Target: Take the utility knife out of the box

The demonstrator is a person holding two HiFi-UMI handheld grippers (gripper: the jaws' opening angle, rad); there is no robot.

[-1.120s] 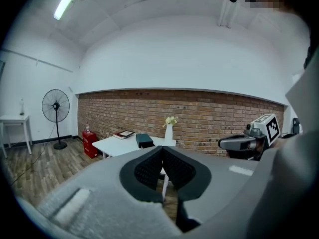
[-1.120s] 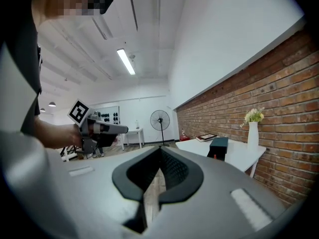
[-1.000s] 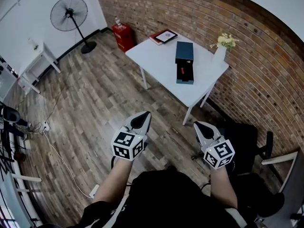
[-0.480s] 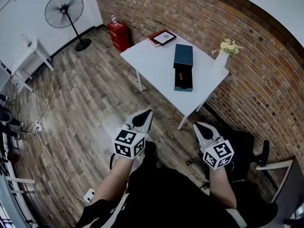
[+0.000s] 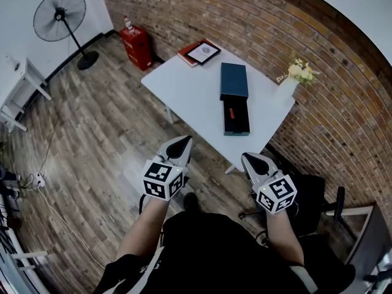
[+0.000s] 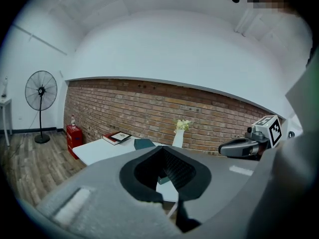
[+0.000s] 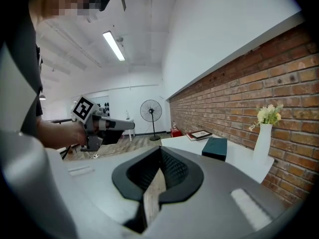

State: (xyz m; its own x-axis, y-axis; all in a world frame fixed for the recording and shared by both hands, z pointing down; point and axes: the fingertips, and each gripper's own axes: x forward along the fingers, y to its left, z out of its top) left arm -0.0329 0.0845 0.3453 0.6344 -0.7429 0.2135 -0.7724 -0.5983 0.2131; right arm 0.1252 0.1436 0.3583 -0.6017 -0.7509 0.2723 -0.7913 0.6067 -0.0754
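Observation:
A dark teal box stands on the white table (image 5: 184, 94), its lid (image 5: 234, 80) lying just beyond the open tray (image 5: 237, 122). The red utility knife (image 5: 231, 111) lies inside the tray. My left gripper (image 5: 183, 142) is held over the wooden floor short of the table's near edge, jaws shut and empty. My right gripper (image 5: 247, 158) hovers near the table's front corner, also shut with nothing in it. The box lid (image 7: 215, 147) shows ahead in the right gripper view, and the lid (image 6: 144, 144) shows past the jaws in the left gripper view.
A white vase with flowers (image 5: 288, 86) stands at the table's right edge near the brick wall. A book with a tablet (image 5: 199, 52) lies at the far corner. A red cabinet (image 5: 136, 46) and a standing fan (image 5: 60, 17) are behind. A black chair (image 5: 318, 195) stands at the right.
The table with the box has drawn nearer in the head view as the person walks up. Both grippers have advanced toward it, still shut and side by side.

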